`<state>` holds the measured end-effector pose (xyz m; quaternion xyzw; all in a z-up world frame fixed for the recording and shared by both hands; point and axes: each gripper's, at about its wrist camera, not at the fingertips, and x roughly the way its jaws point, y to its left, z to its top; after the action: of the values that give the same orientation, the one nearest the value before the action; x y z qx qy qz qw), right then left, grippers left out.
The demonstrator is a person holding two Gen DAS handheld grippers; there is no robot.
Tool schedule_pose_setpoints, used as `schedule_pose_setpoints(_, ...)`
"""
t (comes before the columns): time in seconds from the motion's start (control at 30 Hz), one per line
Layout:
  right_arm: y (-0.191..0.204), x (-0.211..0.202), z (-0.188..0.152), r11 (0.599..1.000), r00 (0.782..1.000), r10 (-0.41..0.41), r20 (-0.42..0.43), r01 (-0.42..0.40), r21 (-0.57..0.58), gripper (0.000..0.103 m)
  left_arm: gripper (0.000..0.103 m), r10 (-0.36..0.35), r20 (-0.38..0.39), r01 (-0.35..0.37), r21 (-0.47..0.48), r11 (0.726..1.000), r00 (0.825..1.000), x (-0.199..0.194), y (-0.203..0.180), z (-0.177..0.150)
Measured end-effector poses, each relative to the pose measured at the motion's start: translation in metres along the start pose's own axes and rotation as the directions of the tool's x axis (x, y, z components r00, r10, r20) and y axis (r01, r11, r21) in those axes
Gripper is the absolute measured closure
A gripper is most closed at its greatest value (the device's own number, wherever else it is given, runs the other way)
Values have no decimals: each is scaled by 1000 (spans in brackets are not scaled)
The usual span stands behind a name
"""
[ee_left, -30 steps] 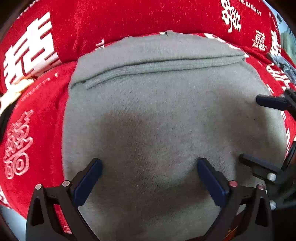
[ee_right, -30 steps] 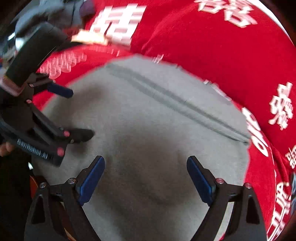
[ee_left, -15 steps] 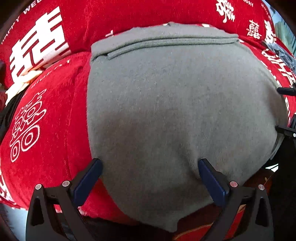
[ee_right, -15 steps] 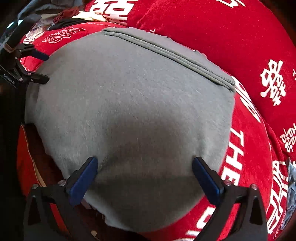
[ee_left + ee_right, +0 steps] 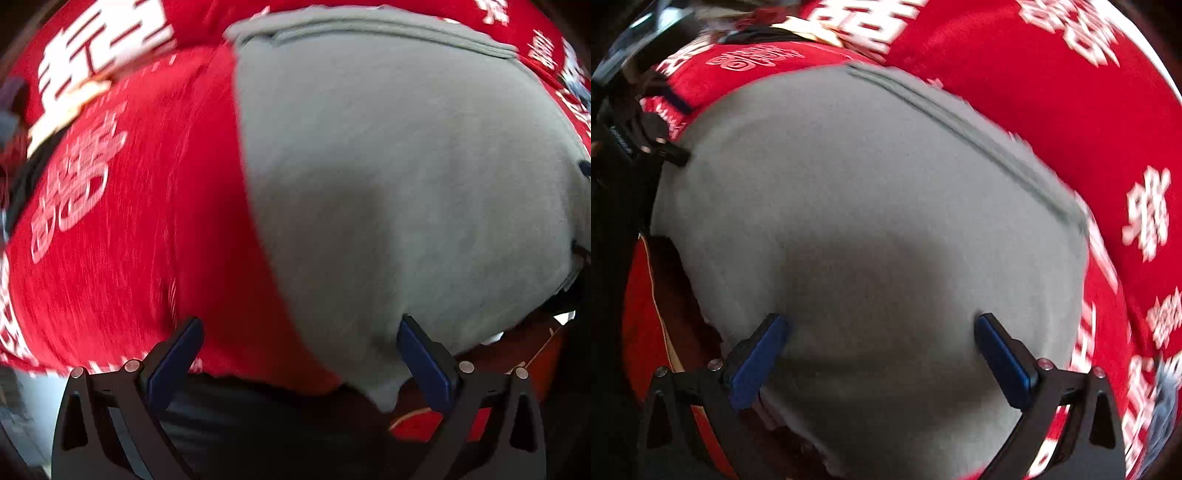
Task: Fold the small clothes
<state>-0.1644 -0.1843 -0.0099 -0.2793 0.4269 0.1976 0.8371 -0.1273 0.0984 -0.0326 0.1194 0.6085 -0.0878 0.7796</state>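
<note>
A grey garment [image 5: 388, 166] lies flat on a red cloth [image 5: 129, 221] printed with white characters, a folded band [image 5: 369, 26] along its far edge. My left gripper [image 5: 301, 347] hangs open over the garment's near left edge, the left finger above red cloth, the right one above grey fabric. In the right wrist view the same garment [image 5: 868, 184] fills the middle. My right gripper [image 5: 881, 336] stands open just above its near part, nothing pinched. The left gripper [image 5: 681, 131] shows at that garment's left side. Both views are blurred.
The red cloth [image 5: 1071, 92] rises behind the garment like a cushion back. Mixed clothes [image 5: 757, 22] lie at the far left, and a bluish cloth [image 5: 1167, 387] lies at the right. Below the near edge is a dark gap [image 5: 277, 417].
Both grippers have drawn back toward the garment's near edge. The left one slid to its left side, with more red cloth now under it. The right jaws widened slightly.
</note>
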Motion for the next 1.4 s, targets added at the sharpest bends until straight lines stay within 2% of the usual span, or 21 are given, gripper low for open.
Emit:
schedule_pose_setpoints(0.07,-10,-5,-17,1000,1000,-10,-9,10,7,1,0,0,-23,0,-23,1000,1000,-1,5,-3)
schedule_pose_setpoints(0.17,-20,-9,-28,999,997,-54,-64,53,-2,1,0,115,4,-115,29,993,993,-14,-4,-5)
schedule_pose_setpoints(0.2,-22,-12,-29,998,996,-61,-71,61,-3,1,0,108,29,-109,40,993,994,-22,-7,-5)
schedule_pose_setpoints(0.27,-25,-20,-25,996,994,-85,-63,86,13,1,0,33,86,-36,36,999,996,-40,-15,1)
schedule_pose_setpoints(0.37,-29,-28,-5,997,1000,-18,9,17,82,1,0,-24,175,23,7,1000,984,-53,-30,21)
schedule_pose_setpoints(0.43,-30,-28,5,990,999,17,46,-23,136,1,0,-57,195,61,-18,998,979,-48,-51,38)
schedule_pose_setpoints(0.5,-24,-11,24,980,999,30,30,-36,194,1,0,-66,188,71,-20,997,980,-38,-62,53)
schedule_pose_setpoints(0.57,-16,5,31,974,1000,13,-23,-7,228,1,0,-32,141,38,-36,999,989,-21,-74,61)
schedule_pose_setpoints(0.6,-18,11,26,970,998,3,-58,11,241,1,0,-38,155,47,-55,997,987,-18,-70,61)
schedule_pose_setpoints(0.67,-17,9,19,964,1000,12,-26,-5,266,1,0,-49,171,65,-87,994,984,-18,-66,54)
schedule_pose_setpoints(0.77,-23,7,-3,961,1000,0,-30,9,276,1,0,-52,175,70,-93,993,983,-16,-61,46)
schedule_pose_setpoints(0.93,-22,-3,-21,964,998,-15,-57,29,264,1,0,-47,171,65,-104,992,984,-18,-65,37)
schedule_pose_setpoints(1.1,-18,-6,-26,970,996,-34,-86,53,238,1,0,-45,151,62,-114,992,988,-19,-65,33)
schedule_pose_setpoints(1.2,-20,-10,-24,964,993,-31,-113,60,261,1,0,-49,123,67,-147,987,991,-23,-59,31)
schedule_pose_setpoints(1.3,-34,-20,-10,944,998,-5,-59,24,328,1,0,-25,148,51,-173,984,989,-33,-54,49)
schedule_pose_setpoints(1.4,-55,-21,24,928,999,-36,1,33,372,1,0,14,217,31,-203,979,976,-46,-51,94)
